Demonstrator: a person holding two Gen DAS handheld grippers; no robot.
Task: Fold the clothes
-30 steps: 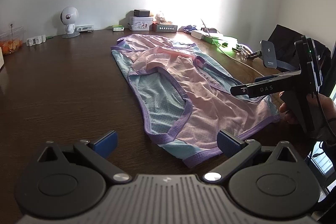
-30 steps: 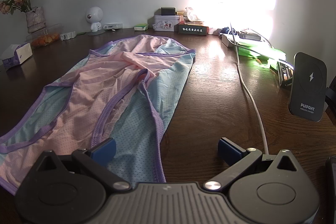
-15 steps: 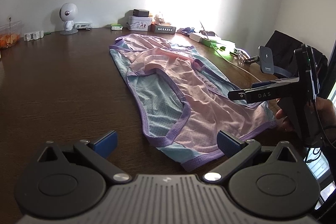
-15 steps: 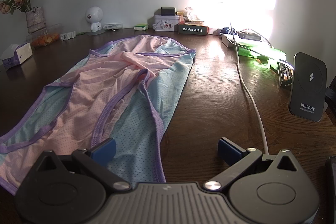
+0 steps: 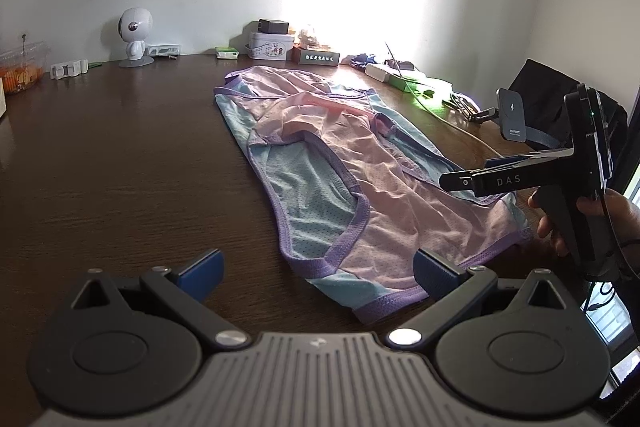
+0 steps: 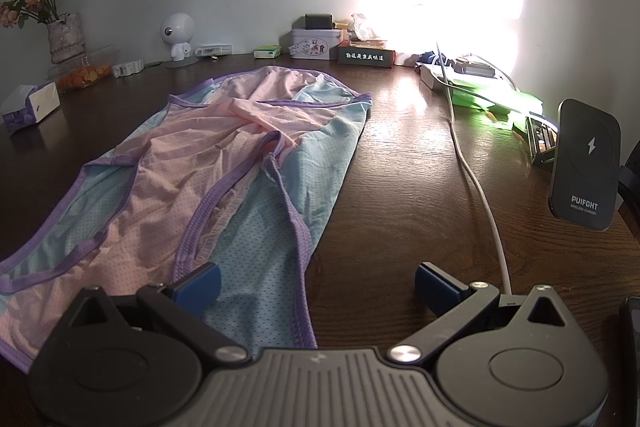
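Observation:
A pink and light-blue mesh garment with purple trim [image 5: 344, 179] lies spread flat on the dark wooden table [image 5: 120, 155]; it also shows in the right wrist view [image 6: 208, 179]. My left gripper [image 5: 318, 273] is open and empty, above the garment's near hem. My right gripper [image 6: 316, 285] is open and empty, its left fingertip [image 6: 200, 283] over the garment's near right edge. The right gripper also shows from the side in the left wrist view [image 5: 520, 179], held at the garment's right side.
A white cable [image 6: 476, 187] runs along the table's right side. A black wireless charger [image 6: 586, 165] stands at the right. A tin box [image 6: 314, 43], a small white robot figure [image 6: 178, 35], a vase of flowers [image 6: 64, 35] and a tissue box [image 6: 32, 103] line the back and left.
The left gripper's view has shifted a little to the left and lower over the garment's near hem. The right gripper's view has not changed. The garment lies as before.

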